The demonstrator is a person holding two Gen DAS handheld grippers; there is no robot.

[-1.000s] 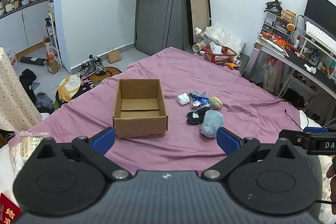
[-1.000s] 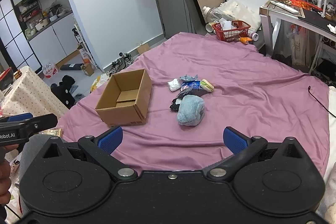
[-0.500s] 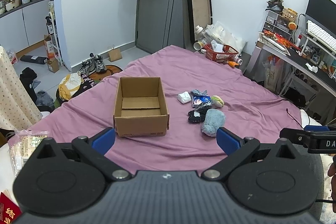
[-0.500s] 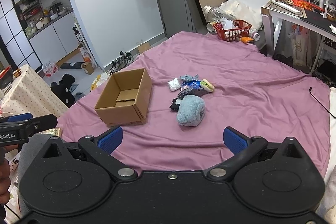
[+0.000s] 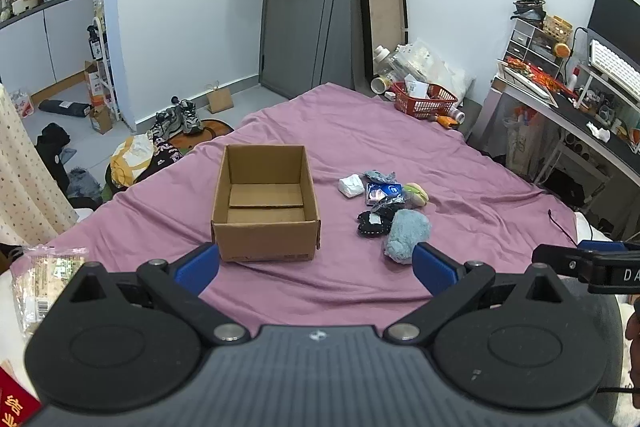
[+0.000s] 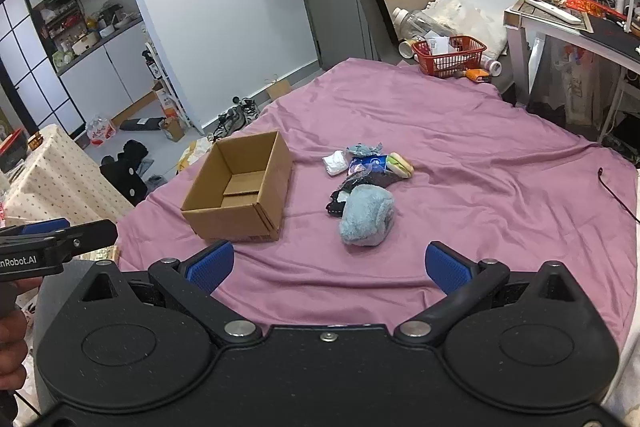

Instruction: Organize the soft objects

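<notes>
An open cardboard box (image 5: pixel 266 203) (image 6: pixel 240 193) stands empty on the purple bedsheet (image 5: pixel 400 147). To its right lies a small pile of soft items: a fluffy light-blue plush (image 5: pixel 407 235) (image 6: pixel 367 215), a black piece (image 5: pixel 374 223), a white bundle (image 5: pixel 351 186) (image 6: pixel 335 163), a blue packet (image 5: pixel 382 191) and a burger-shaped toy (image 5: pixel 416 193) (image 6: pixel 400 165). My left gripper (image 5: pixel 316 267) hangs open near the bed's front edge, well short of the box. My right gripper (image 6: pixel 330 265) is open too, in front of the plush, holding nothing.
A red basket (image 5: pixel 424 101) sits at the bed's far corner, by a leaning frame (image 5: pixel 384 23). A cluttered desk (image 5: pixel 580 107) runs along the right. Shoes and clothes (image 5: pixel 160 139) litter the floor on the left. A spotted cloth (image 6: pixel 52 179) covers a table at left.
Both grippers have drifted slightly; the view shifts a little toward the box and pile. Nothing on the bed has moved.
</notes>
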